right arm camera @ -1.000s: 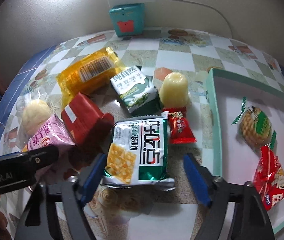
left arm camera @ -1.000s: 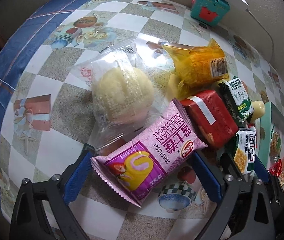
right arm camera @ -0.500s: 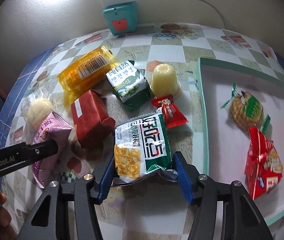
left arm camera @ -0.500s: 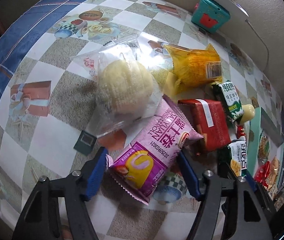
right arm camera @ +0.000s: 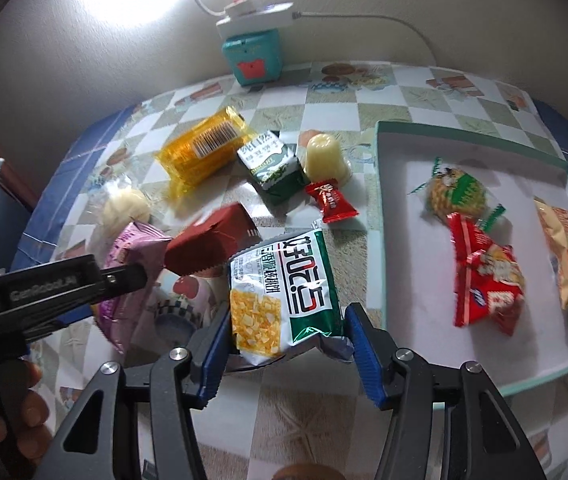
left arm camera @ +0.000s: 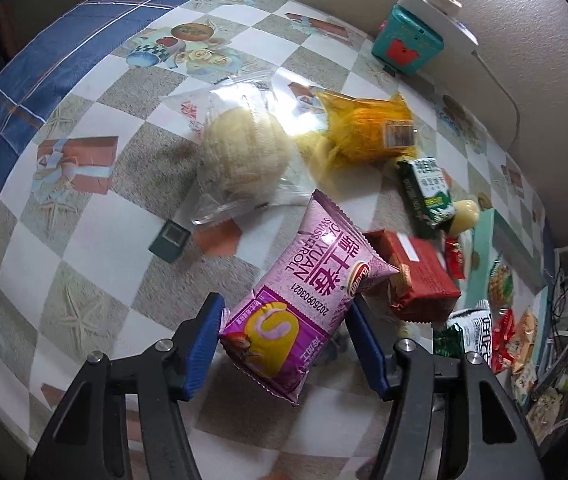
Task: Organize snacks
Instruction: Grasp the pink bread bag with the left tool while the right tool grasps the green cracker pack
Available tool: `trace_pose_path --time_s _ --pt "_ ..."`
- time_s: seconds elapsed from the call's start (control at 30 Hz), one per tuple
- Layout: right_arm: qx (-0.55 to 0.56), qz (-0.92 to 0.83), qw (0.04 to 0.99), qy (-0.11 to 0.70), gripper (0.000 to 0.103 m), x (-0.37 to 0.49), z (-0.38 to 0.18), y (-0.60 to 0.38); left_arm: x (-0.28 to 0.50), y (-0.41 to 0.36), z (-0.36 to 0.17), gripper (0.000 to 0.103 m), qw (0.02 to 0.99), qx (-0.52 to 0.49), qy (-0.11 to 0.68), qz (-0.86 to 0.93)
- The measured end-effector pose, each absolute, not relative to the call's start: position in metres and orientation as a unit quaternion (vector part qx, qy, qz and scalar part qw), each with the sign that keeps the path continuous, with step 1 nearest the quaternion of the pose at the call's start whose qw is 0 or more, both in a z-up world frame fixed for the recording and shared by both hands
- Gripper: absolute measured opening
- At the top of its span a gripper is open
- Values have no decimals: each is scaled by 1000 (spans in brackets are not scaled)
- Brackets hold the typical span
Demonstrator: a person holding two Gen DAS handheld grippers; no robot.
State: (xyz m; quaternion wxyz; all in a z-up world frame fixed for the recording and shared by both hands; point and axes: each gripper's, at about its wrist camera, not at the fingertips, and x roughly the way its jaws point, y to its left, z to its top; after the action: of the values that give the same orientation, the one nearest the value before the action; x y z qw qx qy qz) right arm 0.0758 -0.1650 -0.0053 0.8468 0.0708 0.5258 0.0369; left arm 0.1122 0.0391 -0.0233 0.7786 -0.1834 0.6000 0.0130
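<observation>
My left gripper [left arm camera: 286, 312] has its blue pads pressed on the sides of a pink Swiss roll pack [left arm camera: 308, 292], its jaws still closing, and the pack hangs above the table. In the right wrist view the same pink pack [right arm camera: 131, 248] shows at the left. My right gripper [right arm camera: 288, 316] is shut on a green-and-white cracker pack [right arm camera: 284, 288], which is lifted off the tablecloth. A teal-rimmed tray [right arm camera: 378, 220] to the right holds several wrapped snacks.
On the checked tablecloth lie a red pack [right arm camera: 211, 240], a yellow pack [right arm camera: 203, 148], a green biscuit pack [right arm camera: 273, 164], a jelly cup [right arm camera: 324, 156], a red candy [right arm camera: 332, 200] and a wrapped bun [left arm camera: 243, 156]. A teal box [right arm camera: 253, 58] under a power strip stands by the wall.
Both grippers' jaws have come together onto their packs, pink on the left and green-and-white on the right. Both have lifted them off the table, and the red pack has tilted.
</observation>
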Motion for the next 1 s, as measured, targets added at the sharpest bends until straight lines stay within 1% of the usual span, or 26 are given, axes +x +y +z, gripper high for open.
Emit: trace_pose_path --time_s 0.23,0.53,1.0 --pt "75 37 855 512 59 68 9 -174 111 32 -11 64 785 -198 587 15" --pt "97 17 848 521 59 72 11 -195 120 33 15 64 808 -198 555 17" --pt "134 -27 858 494 59 71 37 -241 115 1 50 64 834 -180 522 -4"
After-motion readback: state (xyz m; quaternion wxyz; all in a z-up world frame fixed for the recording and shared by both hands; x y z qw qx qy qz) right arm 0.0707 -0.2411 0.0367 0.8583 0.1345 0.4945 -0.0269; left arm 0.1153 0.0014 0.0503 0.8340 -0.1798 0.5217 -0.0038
